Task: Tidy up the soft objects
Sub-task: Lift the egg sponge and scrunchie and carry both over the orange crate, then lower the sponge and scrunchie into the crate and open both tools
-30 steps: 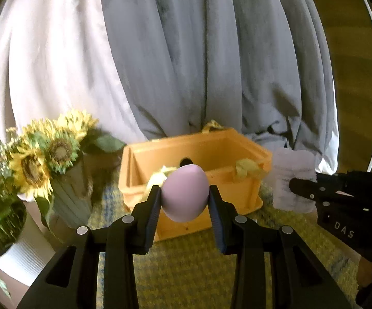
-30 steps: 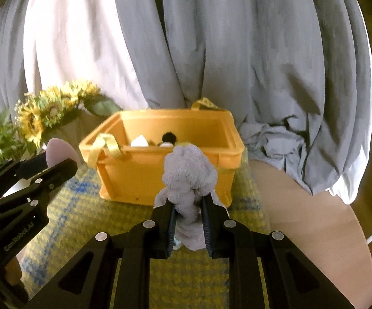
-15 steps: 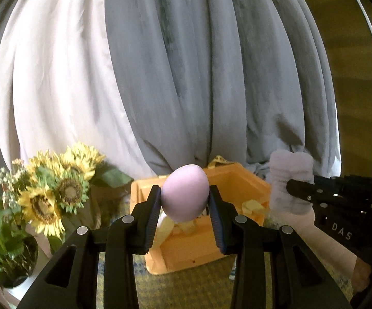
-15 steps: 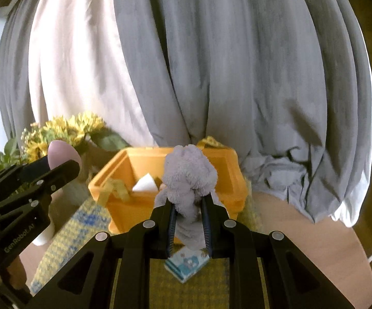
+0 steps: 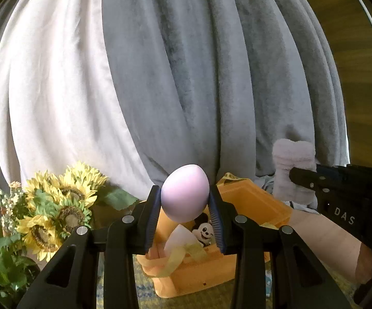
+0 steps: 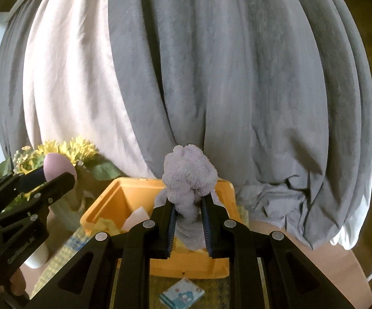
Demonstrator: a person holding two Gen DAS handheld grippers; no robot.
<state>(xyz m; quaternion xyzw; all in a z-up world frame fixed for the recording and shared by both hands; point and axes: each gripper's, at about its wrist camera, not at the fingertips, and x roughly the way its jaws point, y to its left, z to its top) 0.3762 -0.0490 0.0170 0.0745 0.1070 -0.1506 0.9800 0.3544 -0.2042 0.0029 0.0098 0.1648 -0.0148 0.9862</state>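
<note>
L gripper (image 5: pixel 184 212) clamps lilac egg (image 5: pixel 185 192), R gripper (image 6: pixel 188 217) pinches grey plush (image 6: pixel 189 180). Orange bin (image 6: pixel 116 200) at 12 o'clock below both, long axis crosswise; R looks nearer.

Smooth lilac egg-shaped squishy (image 5: pixel 185 192) upright, pinched at its sides above the orange bin (image 5: pixel 253 200), fluffy grey plush (image 6: pixel 189 180) upright, squeezed at its middle over the bin
</note>
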